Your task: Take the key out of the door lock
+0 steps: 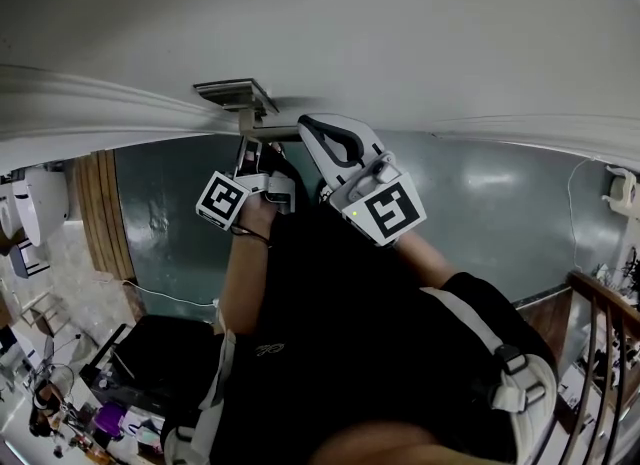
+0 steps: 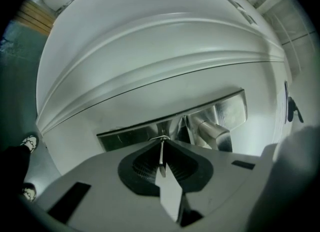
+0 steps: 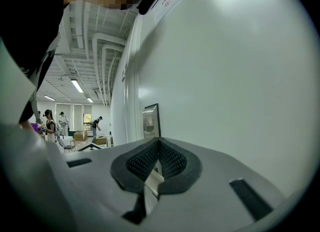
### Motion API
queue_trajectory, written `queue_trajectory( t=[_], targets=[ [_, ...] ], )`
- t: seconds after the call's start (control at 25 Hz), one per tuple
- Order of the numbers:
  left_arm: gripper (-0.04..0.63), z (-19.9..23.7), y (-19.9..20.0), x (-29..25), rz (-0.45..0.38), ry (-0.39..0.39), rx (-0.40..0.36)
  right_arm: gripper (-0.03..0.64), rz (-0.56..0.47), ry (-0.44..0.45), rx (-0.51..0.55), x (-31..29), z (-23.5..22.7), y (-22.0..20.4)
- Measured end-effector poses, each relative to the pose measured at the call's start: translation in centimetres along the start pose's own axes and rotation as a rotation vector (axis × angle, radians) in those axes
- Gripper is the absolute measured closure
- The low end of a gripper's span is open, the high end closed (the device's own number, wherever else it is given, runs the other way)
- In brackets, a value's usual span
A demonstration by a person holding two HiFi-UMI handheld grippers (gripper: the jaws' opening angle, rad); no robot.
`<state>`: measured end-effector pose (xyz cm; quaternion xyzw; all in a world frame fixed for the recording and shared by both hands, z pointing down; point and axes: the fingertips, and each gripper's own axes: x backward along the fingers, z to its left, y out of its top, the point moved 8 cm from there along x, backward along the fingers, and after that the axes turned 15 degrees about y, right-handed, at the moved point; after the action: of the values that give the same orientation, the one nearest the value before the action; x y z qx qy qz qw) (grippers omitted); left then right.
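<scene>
Two hand-held grippers: left hand-held gripper (image 2: 161, 142), right hand-held gripper (image 3: 159, 143). One key (image 2: 161, 155), one steel lock plate (image 2: 130, 135) at twelve o'clock from the key, one lever handle (image 2: 212, 128), one white door (image 2: 165, 61).

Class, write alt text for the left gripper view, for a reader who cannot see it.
The left hand-held gripper is shut on a thin metal key, seen edge-on, at the shiny lock plate of a white door. A lever handle sticks out beside it.

Black shirt (image 1: 340, 323), white harness straps (image 1: 470, 327); left tongs (image 2: 161, 143), right tongs (image 3: 159, 143) pale grey, black-white marker cubes (image 1: 222, 200).
</scene>
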<state>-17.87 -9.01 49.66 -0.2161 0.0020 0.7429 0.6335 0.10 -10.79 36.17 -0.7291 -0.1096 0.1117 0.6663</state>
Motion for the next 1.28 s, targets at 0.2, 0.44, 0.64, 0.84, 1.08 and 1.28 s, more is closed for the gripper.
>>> queue_trajectory(
  t=[0.2, 0.44, 0.64, 0.84, 1.08, 1.28],
  targets=[
    [0.554, 0.16, -0.22, 0.00, -0.021, 0.017, -0.001, 0.609, 0.001, 0.001, -0.001, 0.19, -0.04, -0.08],
    [0.555, 0.06, -0.16, -0.08, -0.033, 0.010, 0.031, 0.609, 0.007, 0.013, -0.003, -0.27, 0.00, -0.32],
    [0.557, 0.18, -0.34, 0.03, -0.048, -0.002, 0.080, 0.609, 0.003, 0.010, -0.002, -0.01, -0.23, -0.23],
    [0.558, 0.58, -0.44, -0.05, -0.070, -0.029, 0.123, 0.609, 0.005, 0.014, -0.005, 0.21, -0.44, -0.36],
    [0.558, 0.63, -0.72, -0.09, -0.111, -0.039, 0.169, 0.609, 0.006, 0.019, -0.014, 0.50, -0.41, -0.82],
    [0.560, 0.60, -1.00, 0.05, -0.132, -0.033, 0.198, 0.609, 0.008, 0.027, -0.015, 0.65, -0.21, -0.83]
  ],
)
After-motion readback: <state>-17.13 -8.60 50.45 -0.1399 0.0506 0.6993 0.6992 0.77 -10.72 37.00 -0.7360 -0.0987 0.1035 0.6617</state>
